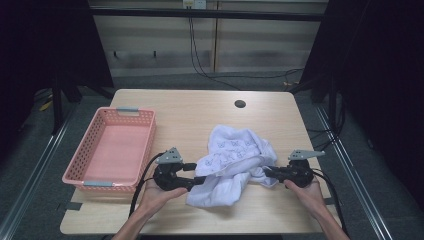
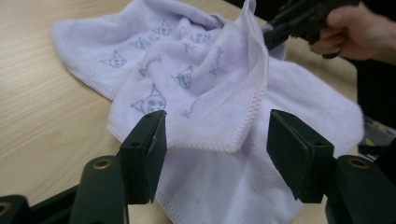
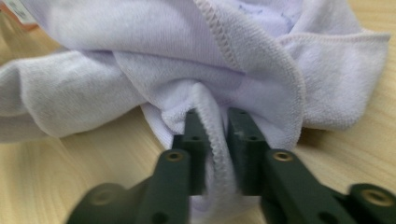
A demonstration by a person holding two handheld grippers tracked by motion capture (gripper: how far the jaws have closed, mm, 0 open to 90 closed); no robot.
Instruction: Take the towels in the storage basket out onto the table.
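Towel (image 1: 235,160) crumpled at table (image 1: 200,115) centre-front, a gripper at each side.
Right gripper (image 3: 217,140) clamped on a stitched towel fold; left gripper (image 2: 217,149) jaws wide, towel corner lying between them, pads not pressing. Pink basket (image 1: 112,147) sits well left of the towel, near the table edge. Cable hole (image 1: 240,104) behind the towel.

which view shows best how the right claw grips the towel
The right gripper view: the right claw pinches the towel hem between its pads. The high view shows it small at the towel's edge; the left gripper view, just its tip.
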